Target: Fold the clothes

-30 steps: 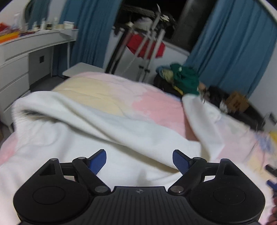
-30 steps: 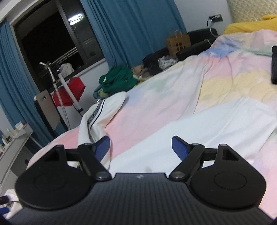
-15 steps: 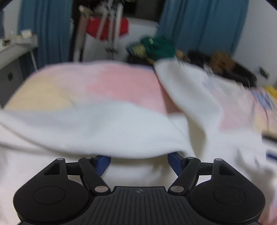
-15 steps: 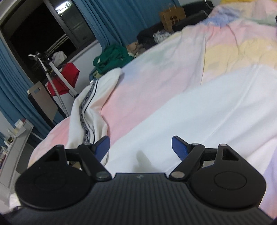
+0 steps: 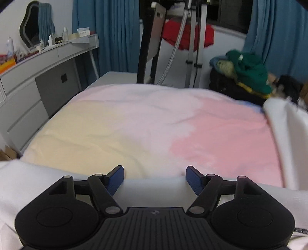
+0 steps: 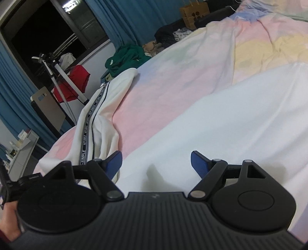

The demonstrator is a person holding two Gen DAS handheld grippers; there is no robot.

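Observation:
A white garment [image 6: 240, 119] lies spread on the pastel quilt [image 5: 146, 130]. Its sleeve with a black lettered stripe [image 6: 100, 107] runs toward the foot of the bed; in the left wrist view it shows at the right [image 5: 288, 138]. My left gripper [image 5: 155, 177] is open, low over the garment's near edge [image 5: 154, 186], with white cloth lying between its blue fingers [image 5: 115, 177] but not clamped. My right gripper [image 6: 156, 163] is open just above the garment's body, its left pad [image 6: 114, 161] near the base of the sleeve.
A grey dresser [image 5: 38, 77] stands left of the bed. A metal rack with a red cloth [image 5: 188, 36] and a pile of green clothes [image 5: 248, 71] sit past the foot. A brown paper bag [image 6: 194, 11] and blue curtains [image 6: 134, 21] are behind. A hand [image 6: 5, 227] shows at lower left.
The left gripper has swung and advanced, so the white fold once ahead of it now sits at its fingers' base. The right gripper has dropped closer to the garment and sleeve.

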